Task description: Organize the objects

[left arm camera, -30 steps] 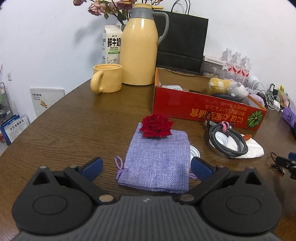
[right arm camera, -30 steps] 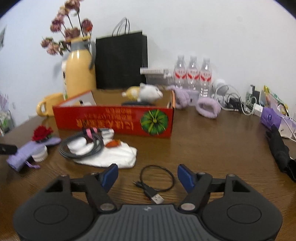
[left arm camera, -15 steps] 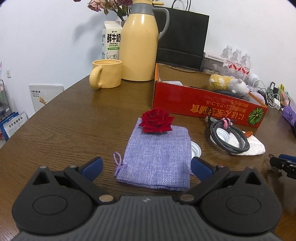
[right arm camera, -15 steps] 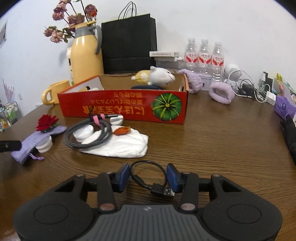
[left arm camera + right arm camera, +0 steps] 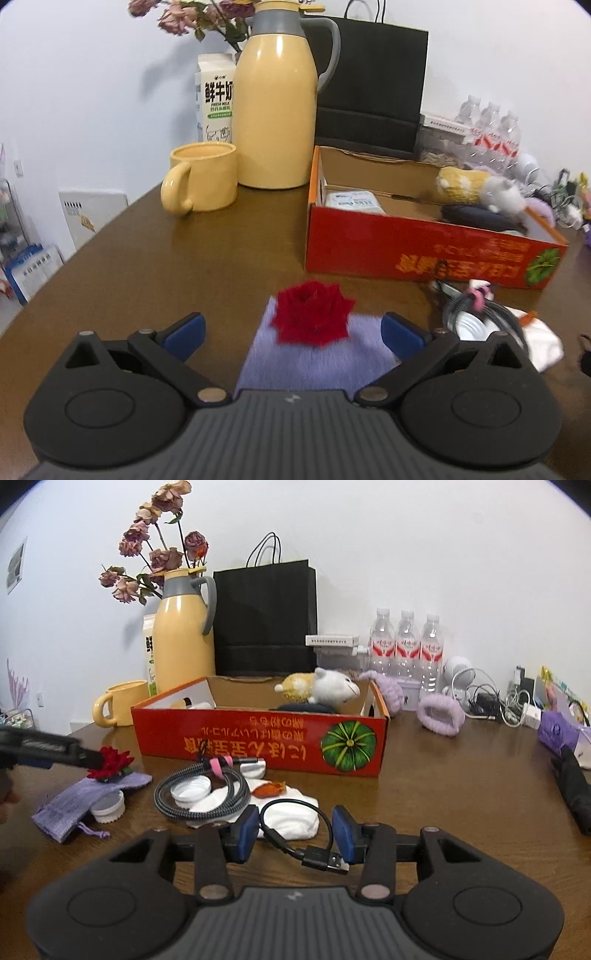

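**Two grippers over a cluttered table: one closed on a short cable, one spread at a rose**

Right wrist view, bottom centre: the right gripper (image 5: pixel 294 830) has narrowed its jaws, with no further closing in the last instant, onto a short black USB cable (image 5: pixel 295 825); the blue pads press on the sides of its loop, and the plug end lies against the right-hand pad. Just beyond, at centre, a white cloth (image 5: pixel 273 810) carries a coiled grey braided cable (image 5: pixel 203 794) with a pink tie, a white cap (image 5: pixel 191 790) and a small orange item (image 5: pixel 269 788). At lower left a lilac drawstring pouch (image 5: pixel 79 805) lies flat on the brown table (image 5: pixel 443 797) beside a white jar lid (image 5: pixel 108 805).

Left wrist view, bottom centre: the left gripper (image 5: pixel 291 334) stands wide, its pads to either side of a red rose (image 5: pixel 312 317) and not touching it. The rose rests on the far end of the pouch (image 5: pixel 317 363).

Mid-frame in both views: a red cardboard box (image 5: pixel 258 744) with a pumpkin print holds a plush toy (image 5: pixel 321 688) and a white packet (image 5: pixel 352 202).

Far edge, against the wall: a yellow mug (image 5: pixel 201 182), a yellow thermos jug (image 5: pixel 277 96), a milk carton (image 5: pixel 216 98), dried flowers (image 5: pixel 155 559), a black paper bag (image 5: pixel 264 620) and three water bottles (image 5: pixel 406 642).
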A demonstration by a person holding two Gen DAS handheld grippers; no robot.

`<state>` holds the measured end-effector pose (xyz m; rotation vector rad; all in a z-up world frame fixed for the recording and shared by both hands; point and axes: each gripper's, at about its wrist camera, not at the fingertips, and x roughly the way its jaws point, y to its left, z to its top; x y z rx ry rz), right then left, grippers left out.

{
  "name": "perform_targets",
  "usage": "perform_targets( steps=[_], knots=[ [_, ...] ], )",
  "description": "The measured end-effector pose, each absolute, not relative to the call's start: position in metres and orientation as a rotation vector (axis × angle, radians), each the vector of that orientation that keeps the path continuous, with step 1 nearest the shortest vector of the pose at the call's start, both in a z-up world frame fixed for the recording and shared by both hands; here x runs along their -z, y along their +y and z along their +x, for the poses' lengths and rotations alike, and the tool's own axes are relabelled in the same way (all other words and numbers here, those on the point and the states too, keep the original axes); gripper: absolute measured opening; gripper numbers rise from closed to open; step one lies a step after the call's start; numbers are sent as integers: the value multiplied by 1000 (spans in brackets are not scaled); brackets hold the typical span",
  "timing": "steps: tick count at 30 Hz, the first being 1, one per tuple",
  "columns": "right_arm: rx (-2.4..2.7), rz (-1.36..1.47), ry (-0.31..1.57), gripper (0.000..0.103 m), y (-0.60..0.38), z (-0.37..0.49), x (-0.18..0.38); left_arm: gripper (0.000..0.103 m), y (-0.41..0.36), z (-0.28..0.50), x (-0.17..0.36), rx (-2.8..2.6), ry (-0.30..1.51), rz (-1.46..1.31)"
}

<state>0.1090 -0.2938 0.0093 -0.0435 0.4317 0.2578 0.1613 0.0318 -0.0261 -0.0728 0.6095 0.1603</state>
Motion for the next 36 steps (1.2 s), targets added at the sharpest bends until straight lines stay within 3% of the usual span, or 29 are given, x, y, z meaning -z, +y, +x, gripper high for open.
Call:
perform_targets(
  steps=[4,5,7,9,11,26,36],
  knots=[
    [-257,-33,431,42,-293,111,-9,103,27,178,32,-174,599,-56],
    [-257,-30,433,42,-294,112,-9,99,27,180,34,-170,600,-66],
    [-258,-26,439,42,-294,113,-9,80,27,183,38,-162,614,-85],
    [-259,-24,440,42,-293,114,-8,46,28,183,41,-155,626,-89],
    [-260,-23,439,42,-292,115,-8,40,27,180,41,-144,609,-90],
    [-290,-29,374,42,-285,113,-21,38,21,146,5,-69,445,-139],
    [-341,-93,272,42,-246,167,-66,39,-8,181,-37,3,369,-116]
  ],
)
